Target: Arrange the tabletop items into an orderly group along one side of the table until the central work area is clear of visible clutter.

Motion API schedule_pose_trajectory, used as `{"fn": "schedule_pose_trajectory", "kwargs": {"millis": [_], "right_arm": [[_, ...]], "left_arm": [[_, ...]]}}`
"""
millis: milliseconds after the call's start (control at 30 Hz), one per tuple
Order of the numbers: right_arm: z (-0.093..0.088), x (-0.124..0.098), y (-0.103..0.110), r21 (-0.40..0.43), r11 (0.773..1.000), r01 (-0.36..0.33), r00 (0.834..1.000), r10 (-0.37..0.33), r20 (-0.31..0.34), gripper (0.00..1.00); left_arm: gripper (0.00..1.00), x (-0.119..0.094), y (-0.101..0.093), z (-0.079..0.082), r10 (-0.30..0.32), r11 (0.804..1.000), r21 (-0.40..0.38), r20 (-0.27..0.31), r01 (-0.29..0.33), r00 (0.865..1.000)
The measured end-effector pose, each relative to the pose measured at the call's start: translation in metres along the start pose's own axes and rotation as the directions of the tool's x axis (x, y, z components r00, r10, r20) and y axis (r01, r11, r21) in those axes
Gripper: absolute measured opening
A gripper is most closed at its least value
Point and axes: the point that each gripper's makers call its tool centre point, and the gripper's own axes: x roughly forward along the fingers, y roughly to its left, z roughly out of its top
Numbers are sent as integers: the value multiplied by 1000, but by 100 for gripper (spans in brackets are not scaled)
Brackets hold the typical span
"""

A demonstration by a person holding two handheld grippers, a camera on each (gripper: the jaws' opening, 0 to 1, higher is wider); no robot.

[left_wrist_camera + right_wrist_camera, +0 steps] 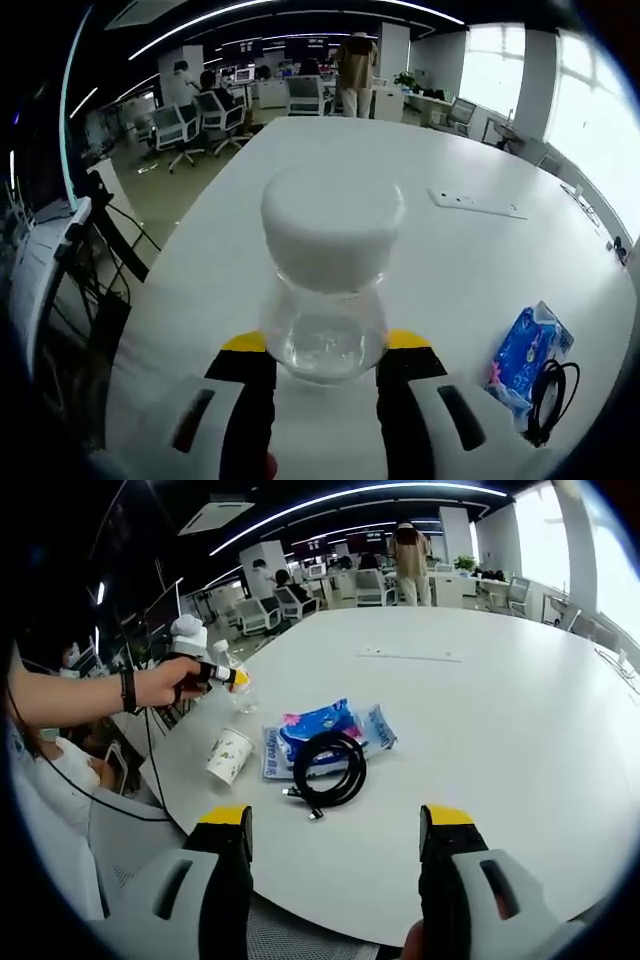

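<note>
In the left gripper view, the left hand-held gripper (325, 370) has its jaws closed around the lower body of a clear bottle (328, 300) with a big white cap. The bottle stands upright between the yellow-tipped jaws, over the white bench (440, 260). A blue tissue pack (528, 352) with a black cable (548, 398) lying against it sits off to the right, and a flat white strip (478, 204) lies farther across the bench.

In the right gripper view, the right hand-held gripper (338, 825) is wide open and holds nothing, hanging above the near edge of the bench. Ahead of it lie the coiled cable on two blue packs (325, 735), with a paper cup (229, 755) tipped on its side just beside them. The person's hand (165, 683) carries the bottle near the bench's far-left edge.

The step seems to be setting the bottle along that side. It should go down upright and level, close to the edge but fully on the bench, and the jaws should open only once the base rests flat, since the heavy cap could tip it.
</note>
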Motion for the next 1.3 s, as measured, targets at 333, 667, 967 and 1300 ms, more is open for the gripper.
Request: {"fn": "schedule_pose_trajectory", "kwargs": {"millis": [333, 667, 967, 1300], "right_arm": [[0, 0, 3, -3, 1000, -7, 1000, 7, 0, 67], [-2, -1, 5, -1, 1000, -13, 1000, 13, 3, 67], [1, -7, 4, 1, 1000, -8, 1000, 8, 24, 67], [0, -6, 15, -2, 1000, -30, 999, 30, 34, 67]], "left_arm": [[40, -2, -1, -1, -21, 1000, 13, -6, 21, 1000], [50, -12, -5, -2, -65, 998, 22, 7, 65, 998], [49, -30, 3, -10, -71, 996, 63, 8, 71, 997], [47, -54, 11, -29, -107, 993, 45, -3, 107, 994]]}}
